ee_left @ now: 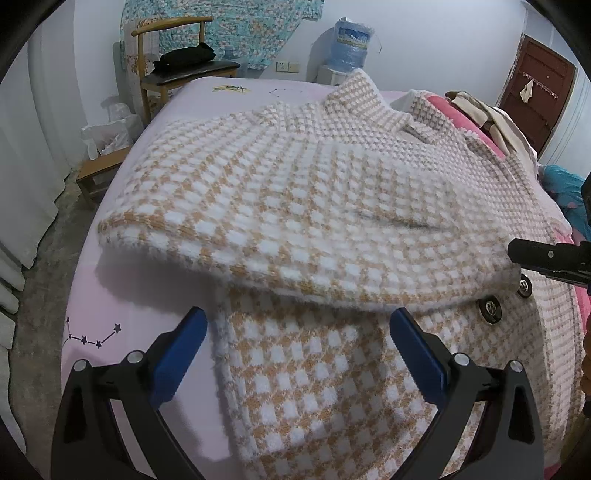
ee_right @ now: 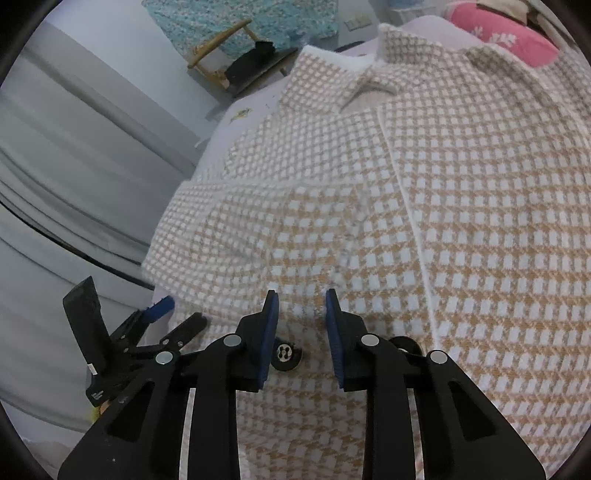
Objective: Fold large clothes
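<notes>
Broadly, we are looking down on a bed (ee_left: 147, 155) covered with a pale pink sheet printed with small star constellations, and across most of it lies a large fluffy coat (ee_left: 295, 206) in a tan-and-white houndstooth check. Its collar (ee_right: 373, 79) points toward the far end of the bed, and one sleeve (ee_left: 280, 236) is folded across the body, its cuff end lying over the pink sheet on the left side of the left wrist view. Beyond the bed we see a wooden chair (ee_left: 173, 70) with a black item on its seat, a water dispenser bottle (ee_left: 351, 42) against the wall and a brown door (ee_left: 535, 88). At the far right of the bed sits a pink pillow (ee_right: 506, 35). Our left tool (ee_left: 299, 334) hovers with its blue pads wide apart over the coat's lower hem, touching nothing. Our right tool (ee_right: 301, 306) has its pads drawn fairly close together with a narrow gap over the coat's front edge; we cannot tell whether they pinch the fabric. Just beneath its left pad lies a dark round button (ee_right: 284, 354), and two such buttons (ee_left: 489, 310) show near the front edge in the left wrist view.
</notes>
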A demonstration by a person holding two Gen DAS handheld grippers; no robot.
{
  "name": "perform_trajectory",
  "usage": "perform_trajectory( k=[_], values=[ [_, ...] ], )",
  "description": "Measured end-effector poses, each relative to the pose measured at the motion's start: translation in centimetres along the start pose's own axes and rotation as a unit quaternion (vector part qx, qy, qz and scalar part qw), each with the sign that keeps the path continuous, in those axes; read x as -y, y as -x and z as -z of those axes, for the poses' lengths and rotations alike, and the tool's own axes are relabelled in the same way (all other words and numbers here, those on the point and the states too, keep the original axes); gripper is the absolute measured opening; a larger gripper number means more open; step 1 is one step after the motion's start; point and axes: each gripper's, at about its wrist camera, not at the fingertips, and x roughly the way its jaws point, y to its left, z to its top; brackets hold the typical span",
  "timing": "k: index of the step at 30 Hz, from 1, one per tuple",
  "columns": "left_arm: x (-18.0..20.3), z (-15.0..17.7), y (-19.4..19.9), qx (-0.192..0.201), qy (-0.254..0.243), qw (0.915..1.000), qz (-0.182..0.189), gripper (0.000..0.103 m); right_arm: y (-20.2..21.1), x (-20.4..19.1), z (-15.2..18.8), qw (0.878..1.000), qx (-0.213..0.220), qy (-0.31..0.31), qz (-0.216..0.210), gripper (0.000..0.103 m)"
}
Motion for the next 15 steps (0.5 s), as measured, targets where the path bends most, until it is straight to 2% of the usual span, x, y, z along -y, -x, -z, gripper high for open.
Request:
perform_trajectory(
  k=[7, 15],
  values=[
    [0.2, 0.1, 0.0, 0.0, -0.003, 1.0, -0.004, 0.098, -1.4, -1.2, 0.7, 1.0, -0.02, 0.002, -0.014, 0.033],
    [0.2, 0.1, -0.1, 0.001, -0.004, 1.0, -0.007, 0.098, -3.2, -1.5, 1.1, 1.0, -0.023, -0.003, -0.009, 0.033]
  ],
)
